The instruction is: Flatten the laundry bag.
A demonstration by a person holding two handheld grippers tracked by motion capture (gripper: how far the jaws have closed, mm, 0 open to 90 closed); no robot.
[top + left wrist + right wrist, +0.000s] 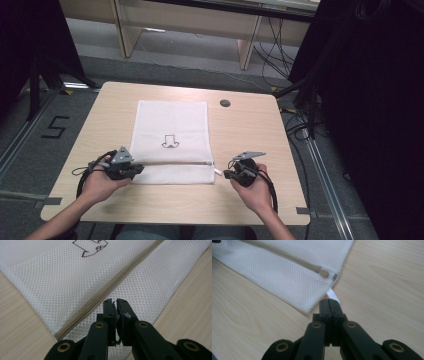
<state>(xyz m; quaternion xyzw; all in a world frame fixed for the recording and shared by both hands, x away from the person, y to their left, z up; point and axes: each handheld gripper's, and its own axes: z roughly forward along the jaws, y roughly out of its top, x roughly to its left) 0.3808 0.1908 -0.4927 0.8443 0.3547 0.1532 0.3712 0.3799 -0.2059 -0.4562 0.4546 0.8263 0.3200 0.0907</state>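
Observation:
A white mesh bag [170, 130] lies flat on the wooden table [250, 130], with a small dark line drawing [169, 142] on it. A beige zipper [175, 163] runs across its near part. My left gripper [139, 169] rests at the bag's near left corner. In the left gripper view its jaws [115, 302] stand shut just above the mesh [62, 277], beside the zipper [105, 293]. My right gripper [227, 174] sits off the near right corner. Its jaws [329, 301] are shut, tips right at a white tab [331, 293], below the metal zipper pull [324, 272].
A round cable hole [225, 103] sits in the table's far right part. Bare wood lies right of the bag [255, 150] and along the near edge. Black curtains [370, 100] flank the table, and cables [300, 127] trail on the floor at the right.

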